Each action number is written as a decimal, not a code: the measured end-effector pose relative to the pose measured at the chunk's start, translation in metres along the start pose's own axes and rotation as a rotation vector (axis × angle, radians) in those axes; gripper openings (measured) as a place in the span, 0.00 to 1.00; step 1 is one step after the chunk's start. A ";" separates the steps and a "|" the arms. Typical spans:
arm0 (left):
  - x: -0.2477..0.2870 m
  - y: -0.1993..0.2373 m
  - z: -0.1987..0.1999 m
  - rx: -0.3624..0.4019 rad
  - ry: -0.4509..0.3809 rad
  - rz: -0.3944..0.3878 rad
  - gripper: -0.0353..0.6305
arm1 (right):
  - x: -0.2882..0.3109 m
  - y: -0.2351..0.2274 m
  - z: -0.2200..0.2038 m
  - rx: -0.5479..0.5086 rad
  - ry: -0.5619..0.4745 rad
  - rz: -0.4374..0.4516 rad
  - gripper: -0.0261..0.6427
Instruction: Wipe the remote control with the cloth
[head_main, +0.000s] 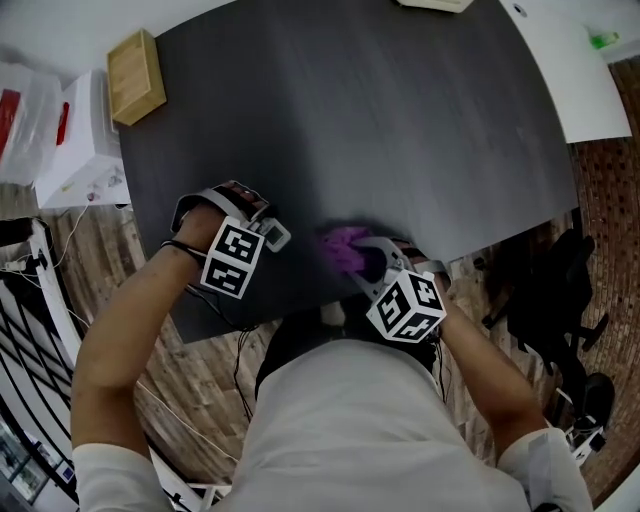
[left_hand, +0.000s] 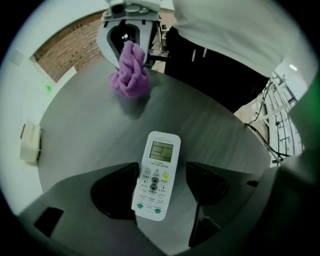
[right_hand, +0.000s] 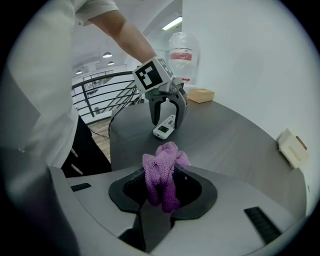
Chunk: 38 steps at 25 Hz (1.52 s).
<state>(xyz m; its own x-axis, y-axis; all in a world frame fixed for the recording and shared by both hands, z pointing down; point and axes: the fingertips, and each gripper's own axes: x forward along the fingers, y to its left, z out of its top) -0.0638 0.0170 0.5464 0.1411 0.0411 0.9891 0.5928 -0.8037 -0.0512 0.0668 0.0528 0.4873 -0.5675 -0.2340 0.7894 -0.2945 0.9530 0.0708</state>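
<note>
Remote control (left_hand: 156, 175): white, long and slim, rounded corners; pale green screen at one end, rows of small buttons below it, one yellow-green button, two green ones at the bottom edge.
Remote's place: flat on the dark grey worktop (head_main: 380, 120), face up, between the left jaws.
Cloth (right_hand: 162, 177): purple, terry-like, bunched into a wad; near the remote, off its screen end, not touching it.
Left gripper (left_hand: 162, 187): pointing straight down over the remote; jaws spread wide, one on each long side of the remote, pads not clamped on it, a clear gap on one side.
Right gripper (head_main: 385, 265): jaws closed tight on the cloth, folds bulging out past the tips.
Head view only: whole worktop with the person's arms; remote hidden under the left gripper.
Left gripper view only: the remote's face, screen and buttons.
Right gripper view only: the left gripper seen from the side, standing astride the remote, and the pinch on the cloth up close.
Far from the remote: wooden block (head_main: 137, 75) at a worktop corner; cream-coloured item (left_hand: 30, 142) at the worktop's edge.
Count: one remote, one cloth, two grippers, one wooden block, one cream-coloured item.
</note>
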 end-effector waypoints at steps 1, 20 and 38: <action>0.002 0.000 0.000 -0.004 0.003 -0.005 0.49 | -0.001 0.001 -0.001 0.005 -0.001 -0.002 0.22; -0.086 0.050 0.030 -1.510 -1.198 -0.061 0.39 | -0.029 -0.033 0.022 0.170 -0.143 -0.128 0.22; -0.196 0.031 0.052 -1.520 -2.216 -0.420 0.39 | -0.076 -0.052 0.199 -0.276 -0.421 -0.169 0.21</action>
<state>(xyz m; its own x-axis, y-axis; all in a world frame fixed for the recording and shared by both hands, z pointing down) -0.0320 0.0143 0.3442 0.8297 -0.3659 -0.4215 0.3528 -0.2414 0.9040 -0.0282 -0.0171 0.3021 -0.8059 -0.3916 0.4441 -0.2272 0.8972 0.3788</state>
